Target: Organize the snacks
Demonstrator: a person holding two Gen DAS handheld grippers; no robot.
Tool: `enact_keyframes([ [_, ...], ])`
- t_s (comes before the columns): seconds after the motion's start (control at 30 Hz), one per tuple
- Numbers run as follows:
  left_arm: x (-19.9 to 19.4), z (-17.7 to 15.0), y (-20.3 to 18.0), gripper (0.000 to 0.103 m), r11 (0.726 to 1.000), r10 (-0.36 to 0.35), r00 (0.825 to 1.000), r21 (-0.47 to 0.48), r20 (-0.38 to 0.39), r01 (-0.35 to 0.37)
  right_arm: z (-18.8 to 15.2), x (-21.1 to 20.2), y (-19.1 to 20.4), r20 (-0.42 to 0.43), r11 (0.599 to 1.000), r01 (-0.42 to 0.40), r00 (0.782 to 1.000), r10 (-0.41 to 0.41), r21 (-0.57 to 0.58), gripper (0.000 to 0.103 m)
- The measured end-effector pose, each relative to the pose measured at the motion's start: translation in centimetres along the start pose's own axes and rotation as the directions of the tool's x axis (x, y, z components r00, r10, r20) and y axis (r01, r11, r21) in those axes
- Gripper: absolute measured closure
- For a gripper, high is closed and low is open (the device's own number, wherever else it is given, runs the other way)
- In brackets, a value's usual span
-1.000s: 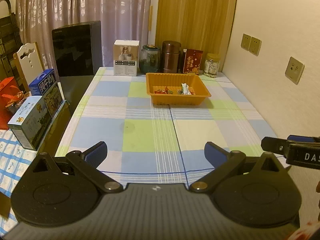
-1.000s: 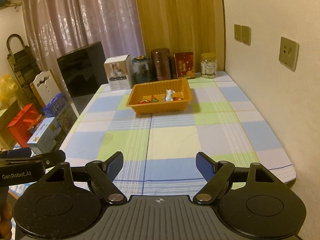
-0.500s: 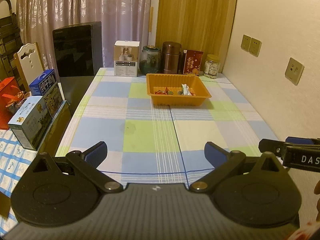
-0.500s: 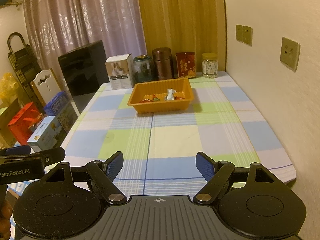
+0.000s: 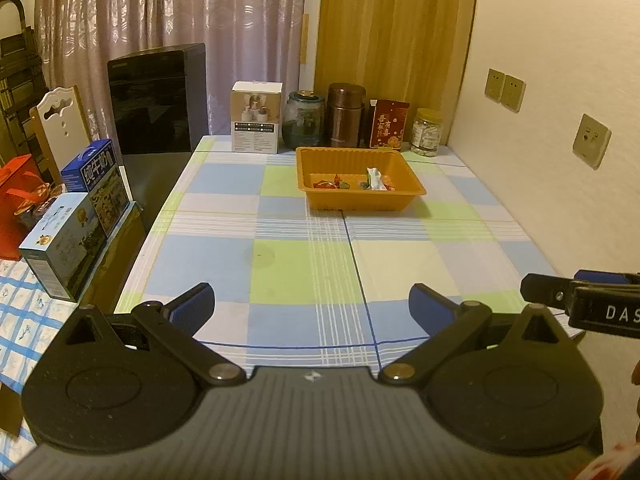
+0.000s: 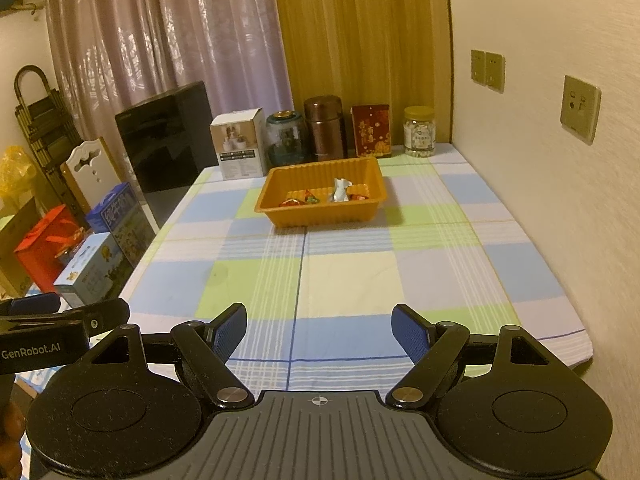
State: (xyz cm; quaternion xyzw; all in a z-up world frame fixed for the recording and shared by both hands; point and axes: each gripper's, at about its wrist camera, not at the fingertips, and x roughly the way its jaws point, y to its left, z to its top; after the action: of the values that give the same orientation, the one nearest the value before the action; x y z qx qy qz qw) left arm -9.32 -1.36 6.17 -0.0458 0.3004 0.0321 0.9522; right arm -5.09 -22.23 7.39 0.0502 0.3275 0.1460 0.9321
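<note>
An orange tray [image 5: 360,201] stands on the far half of the checked tablecloth [image 5: 280,264]; it also shows in the right wrist view [image 6: 320,216]. Inside lie several wrapped snacks: red and green ones [image 5: 332,184] and a silver-white one [image 5: 374,179], also seen from the right [image 6: 339,191]. My left gripper [image 5: 312,307] is open and empty over the table's near edge. My right gripper [image 6: 319,330] is open and empty beside it, to its right. Each gripper shows at the edge of the other's view.
Along the table's far edge stand a white box [image 5: 256,117], a glass jar [image 5: 303,120], a brown flask [image 5: 346,114], a red packet [image 5: 389,124] and a small jar [image 5: 427,132]. Milk cartons [image 5: 76,232] sit left of the table. A wall runs along the right.
Both grippers have shifted slightly; the right wrist view has edged a little closer to the table. Both stay open and empty.
</note>
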Motion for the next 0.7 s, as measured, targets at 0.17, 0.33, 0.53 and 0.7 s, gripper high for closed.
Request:
enact_keyframes([
  [0.17, 0.04, 0.0, 0.05, 0.0, 1.0, 0.001, 1.0, 0.001, 0.0, -0.001, 0.06, 0.08, 0.25, 0.0, 1.0, -0.001, 1.0, 0.001, -0.003, 0.024],
  [0.33, 0.03, 0.01, 0.13, 0.0, 1.0, 0.008, 1.0, 0.003, 0.002, -0.008, 0.09, 0.03, 0.37, 0.0, 1.0, 0.0, 1.0, 0.0, -0.004, 0.024],
  [0.53, 0.04, 0.04, 0.21, 0.0, 1.0, 0.007, 1.0, 0.003, 0.001, -0.007, 0.06, 0.06, 0.39, -0.001, 1.0, -0.001, 1.0, 0.001, -0.003, 0.024],
  [0.7, 0.06, 0.03, 0.26, 0.0, 1.0, 0.005, 1.0, 0.003, 0.002, -0.005, 0.1, 0.06, 0.4, -0.001, 1.0, -0.002, 1.0, 0.002, -0.003, 0.024],
])
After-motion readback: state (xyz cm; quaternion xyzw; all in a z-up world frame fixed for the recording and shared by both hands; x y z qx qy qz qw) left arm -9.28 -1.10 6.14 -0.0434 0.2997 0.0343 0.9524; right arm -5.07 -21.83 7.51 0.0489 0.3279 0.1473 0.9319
